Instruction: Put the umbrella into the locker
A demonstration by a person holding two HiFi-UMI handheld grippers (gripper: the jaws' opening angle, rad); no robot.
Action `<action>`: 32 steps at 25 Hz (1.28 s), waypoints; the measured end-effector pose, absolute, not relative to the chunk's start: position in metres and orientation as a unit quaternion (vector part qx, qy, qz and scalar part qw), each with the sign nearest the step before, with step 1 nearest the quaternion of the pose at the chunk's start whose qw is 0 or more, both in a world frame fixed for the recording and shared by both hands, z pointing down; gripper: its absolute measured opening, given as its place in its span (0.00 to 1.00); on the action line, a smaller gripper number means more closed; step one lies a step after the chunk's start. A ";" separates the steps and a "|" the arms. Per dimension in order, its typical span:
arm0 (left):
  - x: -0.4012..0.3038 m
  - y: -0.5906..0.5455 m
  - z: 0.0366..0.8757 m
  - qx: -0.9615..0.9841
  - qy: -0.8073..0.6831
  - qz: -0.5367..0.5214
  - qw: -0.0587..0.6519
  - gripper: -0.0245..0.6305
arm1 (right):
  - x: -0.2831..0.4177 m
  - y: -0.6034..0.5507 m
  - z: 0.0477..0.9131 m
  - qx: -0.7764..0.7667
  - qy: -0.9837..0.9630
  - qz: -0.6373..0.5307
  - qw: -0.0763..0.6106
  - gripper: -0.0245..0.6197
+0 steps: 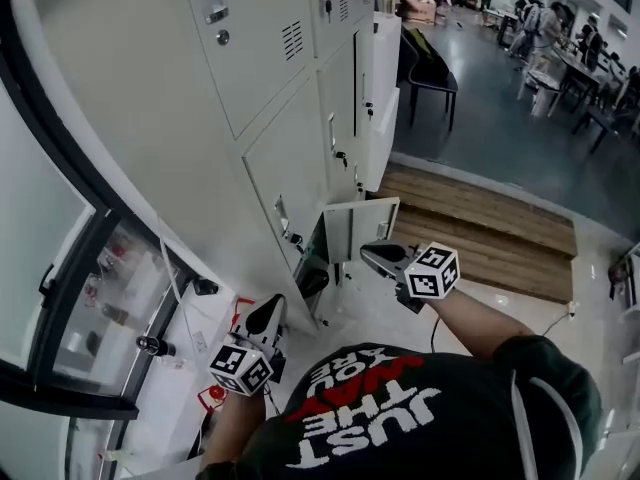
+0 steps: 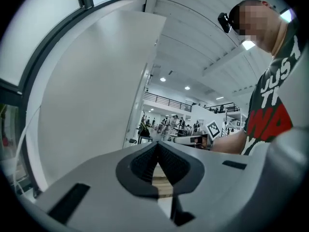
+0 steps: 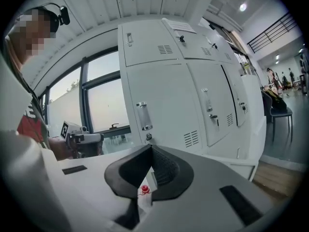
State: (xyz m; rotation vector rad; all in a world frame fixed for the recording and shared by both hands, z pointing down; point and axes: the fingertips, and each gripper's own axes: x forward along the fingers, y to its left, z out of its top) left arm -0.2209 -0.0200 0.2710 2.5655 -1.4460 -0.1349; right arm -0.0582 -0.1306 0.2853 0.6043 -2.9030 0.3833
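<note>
The bottom locker in the white bank [image 1: 270, 88] stands with its small door [image 1: 360, 226] swung open. Inside its dark opening I see a black object [image 1: 312, 281] that looks like the umbrella; most of it is hidden. My left gripper [image 1: 272, 310] is held left of the opening, jaws together and empty, pointing level past the locker side [image 2: 157, 145]. My right gripper [image 1: 373, 254] is in front of the open door, also shut with nothing between its pads [image 3: 150, 149]. It faces the upper locker doors [image 3: 159, 110].
A tall window [image 1: 60, 268] runs along the left. A small red item [image 1: 216, 393] and cables lie on the floor by my left hand. Wooden steps [image 1: 480, 223] lead to a hall with a dark chair [image 1: 432, 73], tables and people.
</note>
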 end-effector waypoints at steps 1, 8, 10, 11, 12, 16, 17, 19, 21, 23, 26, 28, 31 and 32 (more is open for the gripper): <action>-0.215 -0.021 0.265 0.867 -0.488 -0.045 0.091 0.05 | -0.054 -0.132 0.279 0.198 -0.969 0.126 0.071 0.09; -0.161 -0.039 0.249 0.848 -0.522 -0.057 0.070 0.05 | -0.020 -0.143 0.259 0.146 -0.980 0.127 0.054 0.09; -0.145 -0.045 0.251 0.838 -0.534 -0.072 0.081 0.05 | -0.007 -0.148 0.257 0.132 -0.981 0.129 0.056 0.09; -0.137 -0.048 0.253 0.835 -0.538 -0.077 0.086 0.05 | 0.000 -0.151 0.256 0.128 -0.982 0.129 0.056 0.09; -0.129 -0.051 0.254 0.832 -0.541 -0.080 0.090 0.05 | 0.006 -0.155 0.256 0.126 -0.982 0.130 0.056 0.09; -0.101 -0.060 0.261 0.832 -0.541 -0.072 0.099 0.05 | 0.029 -0.169 0.264 0.133 -0.981 0.133 0.057 0.09; -0.097 -0.061 0.262 0.834 -0.539 -0.066 0.098 0.05 | 0.032 -0.170 0.266 0.133 -0.980 0.136 0.056 0.09; -0.093 -0.063 0.263 0.836 -0.538 -0.056 0.098 0.05 | 0.035 -0.171 0.271 0.134 -0.980 0.140 0.054 0.09; -0.093 -0.064 0.265 0.835 -0.539 -0.050 0.098 0.05 | 0.034 -0.170 0.273 0.132 -0.980 0.139 0.053 0.09; -0.095 -0.065 0.265 0.834 -0.541 -0.047 0.098 0.05 | 0.032 -0.171 0.274 0.129 -0.981 0.136 0.052 0.09; -0.096 -0.067 0.266 0.835 -0.540 -0.044 0.099 0.05 | 0.029 -0.169 0.274 0.126 -0.982 0.134 0.049 0.09; -0.096 -0.066 0.266 0.836 -0.538 -0.043 0.100 0.05 | 0.028 -0.167 0.274 0.125 -0.982 0.130 0.052 0.09; -0.099 -0.066 0.267 0.836 -0.537 -0.045 0.104 0.05 | 0.026 -0.165 0.276 0.123 -0.983 0.128 0.057 0.09; -0.100 -0.066 0.268 0.836 -0.537 -0.045 0.105 0.05 | 0.025 -0.165 0.276 0.122 -0.983 0.127 0.059 0.09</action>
